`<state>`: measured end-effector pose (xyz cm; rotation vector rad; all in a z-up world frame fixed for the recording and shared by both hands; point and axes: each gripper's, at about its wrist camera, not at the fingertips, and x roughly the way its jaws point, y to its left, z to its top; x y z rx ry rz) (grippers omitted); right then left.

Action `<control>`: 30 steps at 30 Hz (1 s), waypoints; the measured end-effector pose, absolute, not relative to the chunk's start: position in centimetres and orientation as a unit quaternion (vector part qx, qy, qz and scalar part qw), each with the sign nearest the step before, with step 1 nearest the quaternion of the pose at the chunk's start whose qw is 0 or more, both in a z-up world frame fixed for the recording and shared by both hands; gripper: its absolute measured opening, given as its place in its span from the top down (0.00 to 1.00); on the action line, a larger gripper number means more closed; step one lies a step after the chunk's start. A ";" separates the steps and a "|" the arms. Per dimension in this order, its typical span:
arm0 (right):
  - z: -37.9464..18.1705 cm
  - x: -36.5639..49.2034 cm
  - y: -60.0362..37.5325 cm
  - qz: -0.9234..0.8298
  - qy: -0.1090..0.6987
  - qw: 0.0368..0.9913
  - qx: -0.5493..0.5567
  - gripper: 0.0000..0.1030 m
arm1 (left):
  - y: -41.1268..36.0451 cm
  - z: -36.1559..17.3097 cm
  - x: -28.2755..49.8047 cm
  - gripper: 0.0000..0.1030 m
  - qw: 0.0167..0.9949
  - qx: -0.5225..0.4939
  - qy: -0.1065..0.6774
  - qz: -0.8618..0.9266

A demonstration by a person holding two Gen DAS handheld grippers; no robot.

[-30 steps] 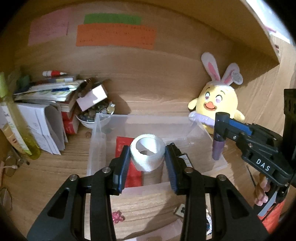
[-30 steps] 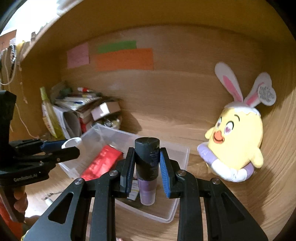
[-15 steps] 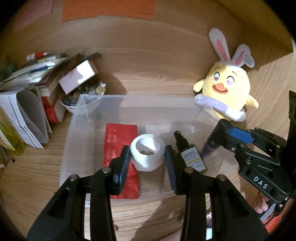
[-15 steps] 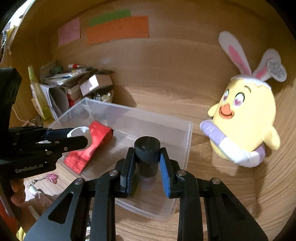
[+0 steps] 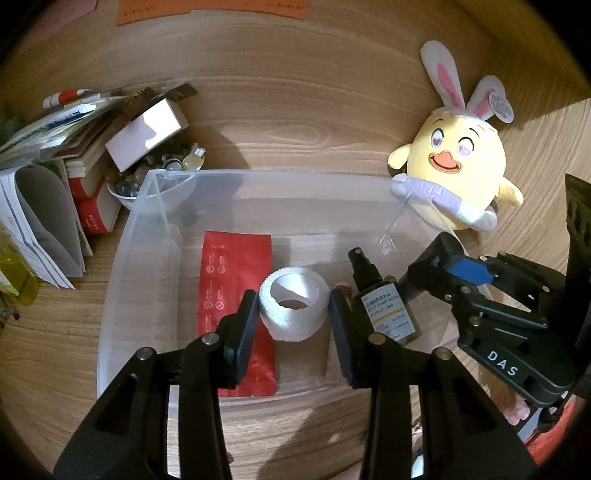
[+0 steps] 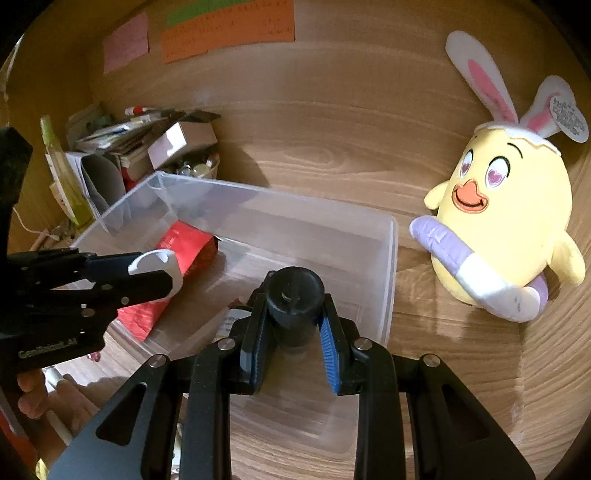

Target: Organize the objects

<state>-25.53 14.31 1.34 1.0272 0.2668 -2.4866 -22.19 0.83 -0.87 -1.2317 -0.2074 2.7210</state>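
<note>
A clear plastic bin stands on the wooden desk. A red pouch and a small dark spray bottle with a pale label lie in it. My left gripper is shut on a white tape roll and hangs over the bin's middle. My right gripper is shut on a bottle with a black cap over the bin's right part. The bottle's body is mostly hidden below the cap.
A yellow chick plush with rabbit ears leans against the back wall, right of the bin. Papers, books, a small white box and a bowl of small items crowd the left. Coloured notes are stuck on the wall.
Both grippers have sunk and tipped downward over the bin, each with the same object still in it. The spray bottle in the bin has come into view.
</note>
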 end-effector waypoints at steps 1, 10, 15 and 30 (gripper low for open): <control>1.4 -25.5 14.3 -0.897 0.096 0.218 0.371 0.77 | 0.9 -0.8 -22.2 0.63 0.074 -0.411 -0.068 0.906; 2.7 -24.7 14.6 -0.903 0.091 0.220 0.357 0.57 | 0.9 0.6 -21.2 0.51 0.072 -0.394 -0.059 0.914; 4.1 -23.4 14.8 -0.908 0.085 0.227 0.342 0.43 | 0.7 1.7 -20.3 0.42 0.072 -0.384 -0.064 0.918; 6.3 -18.9 15.3 -0.917 0.083 0.240 0.308 0.21 | -1.3 4.6 -15.4 0.15 0.048 -0.341 -0.062 0.937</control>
